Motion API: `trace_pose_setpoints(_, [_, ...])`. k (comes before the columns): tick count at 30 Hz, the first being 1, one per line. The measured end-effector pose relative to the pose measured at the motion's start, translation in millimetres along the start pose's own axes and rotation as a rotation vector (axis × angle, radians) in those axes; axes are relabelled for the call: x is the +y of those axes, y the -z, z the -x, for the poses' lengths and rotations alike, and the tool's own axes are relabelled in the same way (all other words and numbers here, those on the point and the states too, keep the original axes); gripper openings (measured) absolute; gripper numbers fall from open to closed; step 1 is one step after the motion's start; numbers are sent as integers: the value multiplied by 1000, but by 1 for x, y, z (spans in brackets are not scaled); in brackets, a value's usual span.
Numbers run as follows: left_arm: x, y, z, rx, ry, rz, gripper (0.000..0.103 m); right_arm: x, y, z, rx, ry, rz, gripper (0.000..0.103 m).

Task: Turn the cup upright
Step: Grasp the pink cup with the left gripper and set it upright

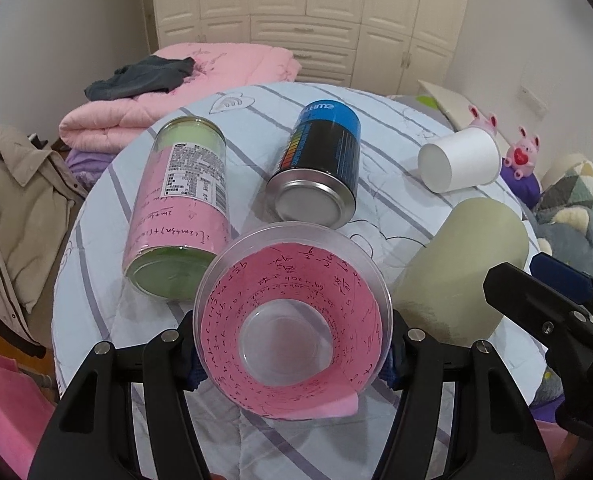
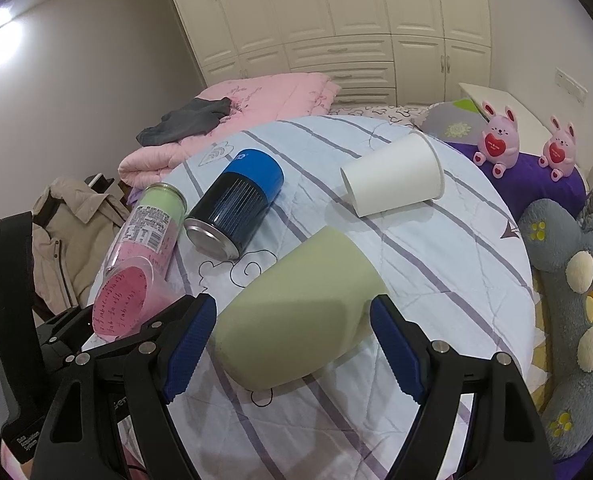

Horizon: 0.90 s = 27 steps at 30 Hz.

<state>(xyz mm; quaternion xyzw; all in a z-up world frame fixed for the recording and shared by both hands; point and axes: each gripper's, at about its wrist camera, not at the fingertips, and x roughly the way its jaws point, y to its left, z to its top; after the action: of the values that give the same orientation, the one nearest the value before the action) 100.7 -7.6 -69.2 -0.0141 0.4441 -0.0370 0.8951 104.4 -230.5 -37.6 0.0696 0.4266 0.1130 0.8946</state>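
My left gripper (image 1: 292, 354) is shut on a clear plastic cup lined with pink paper (image 1: 292, 320), its mouth facing the camera; it also shows in the right wrist view (image 2: 124, 304). My right gripper (image 2: 292, 340) is open, its blue pads on either side of a pale green cup (image 2: 296, 312) that lies on its side on the striped cloth. That green cup shows in the left wrist view (image 1: 464, 268) too. A white paper cup (image 2: 392, 184) lies on its side further back (image 1: 460, 164).
A blue and black can (image 1: 320, 164) and a clear bottle with a pink label (image 1: 180, 204) lie on the round table's striped cloth (image 2: 436, 260). Pink bunny toys (image 2: 496, 140) and a grey plush (image 2: 576, 300) sit to the right. A pink quilt (image 1: 184, 84) is behind.
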Motion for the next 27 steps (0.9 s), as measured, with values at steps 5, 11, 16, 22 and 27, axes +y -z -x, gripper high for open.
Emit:
trace_pose_setpoints(5, [2, 2, 0, 1, 3, 3, 64, 3, 0, -2, 3, 3, 9, 81])
trace_pose_setpoints(11, [-1, 3, 0, -4, -4, -12, 65, 5, 0, -2, 3, -1, 11, 81])
trace_pose_setpoints(16, [0, 3, 4, -14, -19, -14, 72, 6, 0, -1, 4, -1, 16, 81])
trace_pose_setpoints(22, [3, 3, 8, -22, -33, -3, 83, 8, 1, -2, 7, 1, 23, 81])
trace_pose_setpoints(27, [3, 4, 9, -15, -39, -5, 88, 11, 3, 0, 5, -3, 38, 81])
